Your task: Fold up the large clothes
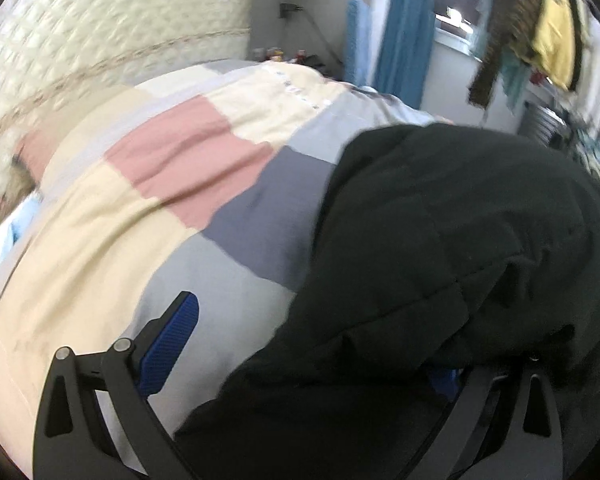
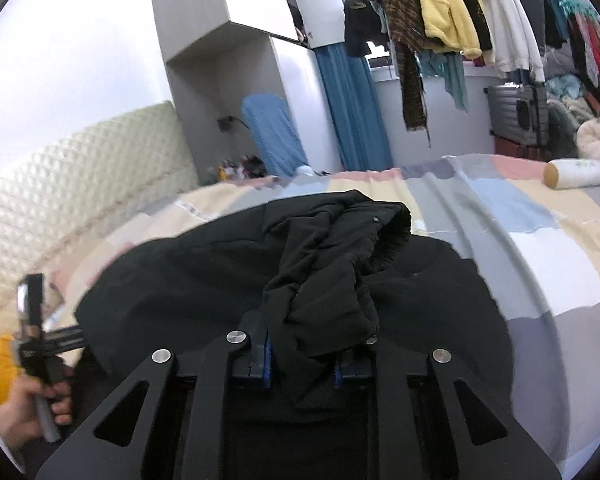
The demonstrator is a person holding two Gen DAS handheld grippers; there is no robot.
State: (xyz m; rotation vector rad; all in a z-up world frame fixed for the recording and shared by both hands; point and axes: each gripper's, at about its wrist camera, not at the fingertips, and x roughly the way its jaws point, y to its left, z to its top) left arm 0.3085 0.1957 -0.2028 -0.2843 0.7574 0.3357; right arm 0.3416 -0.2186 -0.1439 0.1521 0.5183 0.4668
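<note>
My right hand-held gripper is clenched on a bunched sleeve of the black jacket — the blue pads pinch the fabric on both sides, and the cuff end trails forward over the body of the garment. To do this fold well, I'd carry the sleeve across the jacket's middle and lay it flat, keeping the pull gentle so the padded body doesn't drag along the bed.

My left hand-held gripper is spread wide and holds nothing. Its left pad stands over bare patchwork bedding, while the right pad is mostly hidden under the jacket's near edge. I'd bite that edge only once fabric sits properly between the pads — right now I judge it merely draped there.

The jacket lies on the bed's near side, well apart from the headboard, directly ahead of both tools.
</note>
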